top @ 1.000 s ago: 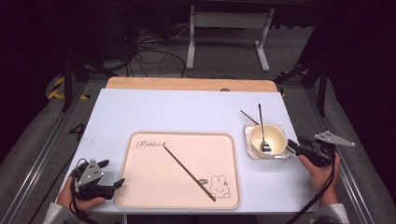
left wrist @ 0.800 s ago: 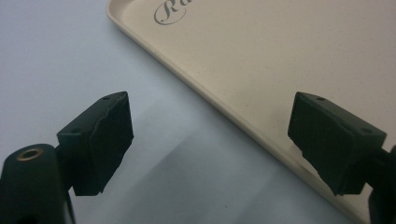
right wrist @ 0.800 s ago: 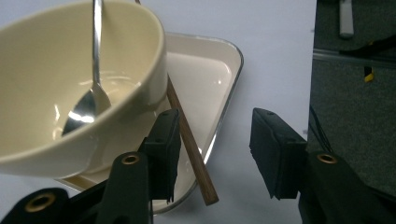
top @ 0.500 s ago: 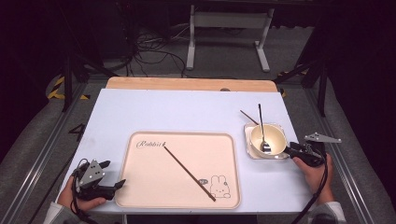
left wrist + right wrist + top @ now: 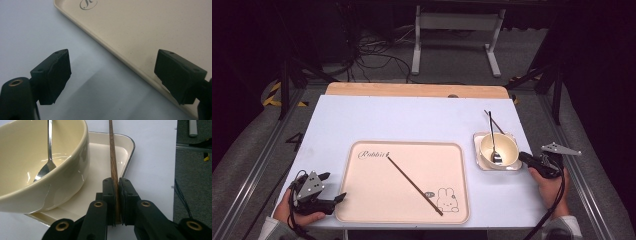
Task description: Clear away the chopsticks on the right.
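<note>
So the right tongs (image 5: pixel 116 202) have just been closing and are now pinched on the near end of a wooden chopstick (image 5: pixel 113 157). Its long axis runs straight away from the tongs, across the little square dish (image 5: pixel 105 155) beside the bowl (image 5: pixel 37 170) with the spoon (image 5: pixel 48 152). Its mate (image 5: pixel 414 184) lies diagonally on the tray (image 5: pixel 362 210), off toward the left. The left tongs (image 5: pixel 112 80) sit spread and empty at that tray's corner.

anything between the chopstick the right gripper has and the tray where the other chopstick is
The right gripper has just closed on the chopstick lying on the square dish. The bowl with the spoon stands between it and the tray.
</note>
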Available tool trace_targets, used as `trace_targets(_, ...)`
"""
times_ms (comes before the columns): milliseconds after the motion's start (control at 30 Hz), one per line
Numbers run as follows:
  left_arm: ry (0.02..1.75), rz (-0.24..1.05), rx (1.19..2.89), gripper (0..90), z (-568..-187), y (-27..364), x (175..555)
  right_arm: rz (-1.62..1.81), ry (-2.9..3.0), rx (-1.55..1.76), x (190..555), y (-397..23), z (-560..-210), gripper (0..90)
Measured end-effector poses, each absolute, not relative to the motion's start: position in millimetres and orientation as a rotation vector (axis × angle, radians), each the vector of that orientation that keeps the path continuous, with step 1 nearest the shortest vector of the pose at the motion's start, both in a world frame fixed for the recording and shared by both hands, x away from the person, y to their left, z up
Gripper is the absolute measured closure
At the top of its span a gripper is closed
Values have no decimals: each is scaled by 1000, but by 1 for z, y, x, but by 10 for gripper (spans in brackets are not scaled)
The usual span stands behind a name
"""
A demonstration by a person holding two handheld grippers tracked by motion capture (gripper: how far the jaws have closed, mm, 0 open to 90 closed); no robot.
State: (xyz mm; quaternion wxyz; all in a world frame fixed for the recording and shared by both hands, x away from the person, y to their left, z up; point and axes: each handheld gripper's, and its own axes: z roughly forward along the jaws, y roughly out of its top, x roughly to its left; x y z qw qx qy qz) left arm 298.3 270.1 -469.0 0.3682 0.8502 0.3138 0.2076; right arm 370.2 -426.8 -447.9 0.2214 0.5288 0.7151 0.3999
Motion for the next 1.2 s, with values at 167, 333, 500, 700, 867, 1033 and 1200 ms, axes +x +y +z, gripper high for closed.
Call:
trace_targets(167,806,536,2186,146,-469,270,299,1115,1970,1463,370,-427,-447,846)
trace_targets(333,805,530,2186,146,-469,270,299,1165,1908,1438,365,-428,-439,847)
trace_targets(500,807,531,2181,146,-469,270,298,1214,1819,1429,358,-432,-429,847)
trace_targets(700,804,532,2184,148,-469,270,298,1230,1728,1392,348,-434,-410,848)
trace_targets(867,809,536,2189,148,-469,269,299,1302,1677,1333,335,-428,-389,848)
trace_targets(1033,807,539,2181,149,-468,270,297,1349,1733,1240,326,-406,-375,848)
trace_targets(1200,800,534,2179,149,-468,271,297,1395,1828,1173,321,-375,-369,847)
